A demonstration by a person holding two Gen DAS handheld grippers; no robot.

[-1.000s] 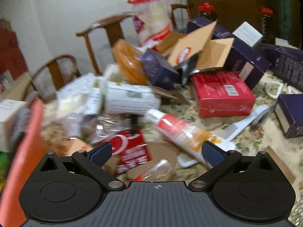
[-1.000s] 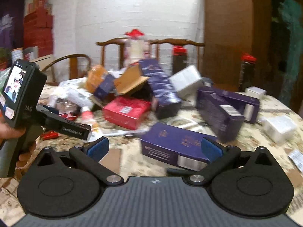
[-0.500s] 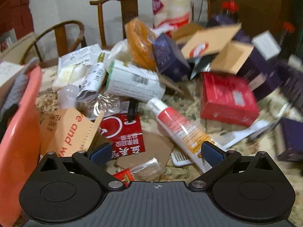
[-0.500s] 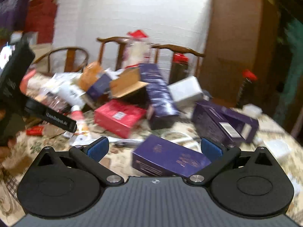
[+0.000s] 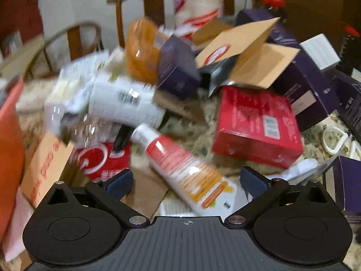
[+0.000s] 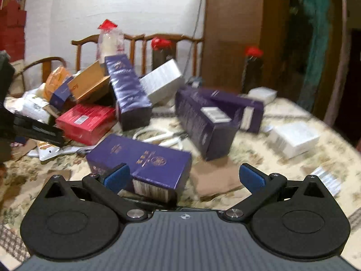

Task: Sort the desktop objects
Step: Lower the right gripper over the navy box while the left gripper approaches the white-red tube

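In the left wrist view my left gripper (image 5: 186, 180) is open and empty. A white and red tube (image 5: 182, 164) lies on the table between its fingers. A red box (image 5: 257, 124) lies to the right, a white carton (image 5: 124, 103) to the left. In the right wrist view my right gripper (image 6: 183, 177) is open and empty just above a purple box (image 6: 140, 160) lying flat. The box's near end sits by the left finger (image 6: 117, 177). The left gripper's body (image 6: 33, 131) shows at the left edge.
Several purple boxes (image 6: 203, 119), white boxes (image 6: 293, 140) and an open brown carton (image 5: 248, 54) crowd the floral table (image 6: 259, 158). An orange bin wall (image 5: 9, 144) stands at the far left. Wooden chairs (image 6: 140, 45) and a wardrobe (image 6: 232, 33) stand behind.
My left gripper has moved closer to the tube and swung right. My right gripper has swung right and dropped closer to the flat purple box. Both stay open.
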